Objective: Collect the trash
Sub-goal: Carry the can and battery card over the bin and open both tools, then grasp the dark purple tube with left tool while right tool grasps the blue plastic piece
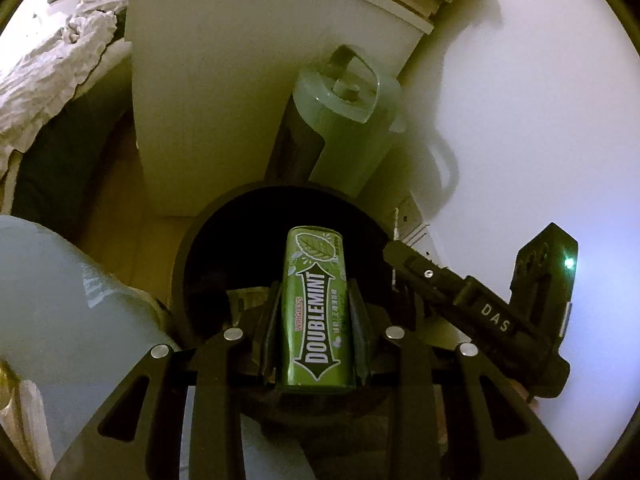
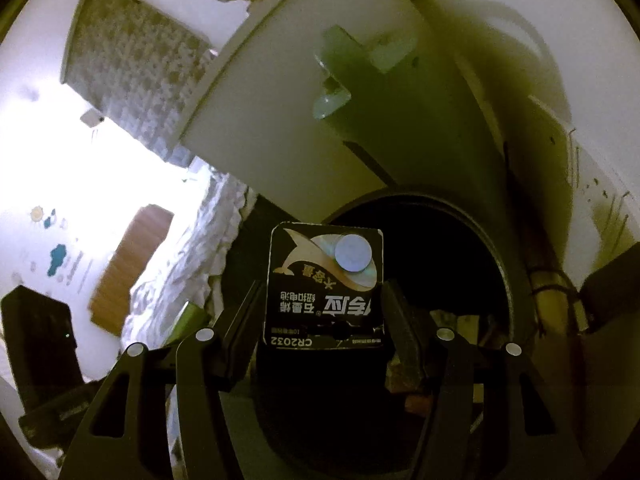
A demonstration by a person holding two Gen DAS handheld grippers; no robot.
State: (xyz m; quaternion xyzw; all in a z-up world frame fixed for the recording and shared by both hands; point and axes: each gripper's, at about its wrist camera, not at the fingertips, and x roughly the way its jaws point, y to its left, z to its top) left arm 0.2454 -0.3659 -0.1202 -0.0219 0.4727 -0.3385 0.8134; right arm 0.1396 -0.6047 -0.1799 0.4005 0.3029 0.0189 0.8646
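Left gripper (image 1: 316, 320): jaws clamped on a green Doublemint gum pack (image 1: 318, 308), one finger pressed to each long side. Pack upright in the left wrist view, leaf print at the far end, brand lettering running along its length. It hangs over the dark mouth of a round black bin (image 1: 192, 248); the far half of the pack shows against the black interior.

Right gripper (image 2: 324, 312): jaws closed against the two side edges of a black battery card (image 2: 320, 300), marked CR2032 along its near edge. A silver coin cell (image 2: 353, 253) sits at the card's far right corner. Card is held over the near left part of the same black bin (image 2: 486, 232) in the right wrist view. Bin contents dim; some pale scraps near the right rim, cannot tell what they are.

Outward, left wrist view: the right gripper's body (image 1: 492, 312), lettered DAS, enters from the right, just beside the bin rim. Beyond the bin stands a pale green lidded pitcher (image 1: 344, 120) against a white cabinet side (image 1: 208, 92). Rumpled white bedding (image 1: 52, 76) far left. White wall (image 1: 540, 120) to the right.

Right wrist view: a wooden board (image 2: 128, 272) lies on the pale floor to the left.
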